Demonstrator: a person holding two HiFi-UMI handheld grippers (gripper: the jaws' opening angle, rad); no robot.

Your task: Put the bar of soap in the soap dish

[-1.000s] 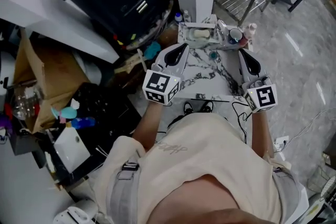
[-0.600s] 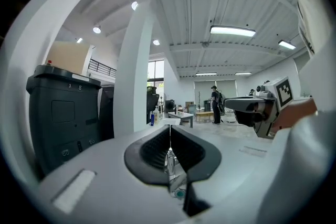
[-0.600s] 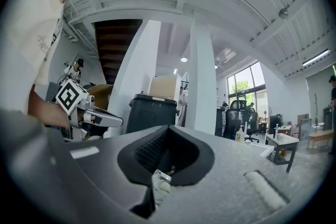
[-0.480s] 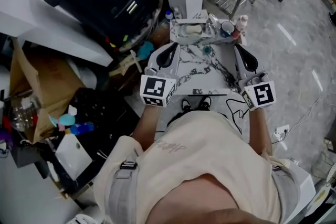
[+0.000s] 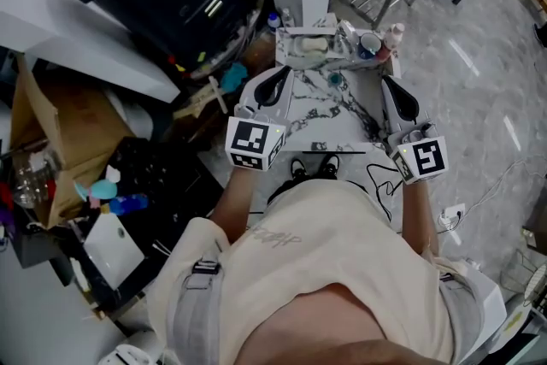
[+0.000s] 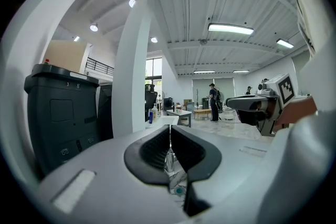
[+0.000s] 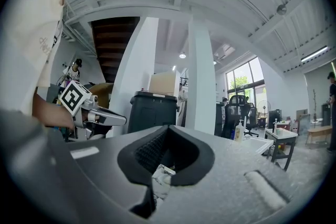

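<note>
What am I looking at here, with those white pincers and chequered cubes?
There is no robot here. A person holds a two-jaw hand tool in each hand. The view from above comes from a camera on the person's head and looks down at the left gripper and the right gripper. The chequered cubes are part of the grippers. The other two views come from cameras riding on each gripper. Both pairs of jaws are shut and hold nothing. Beyond them stands a small marble-patterned table. At its far end a white tray holds a pale bar, probably soap, with a few bottles beside it.
</note>
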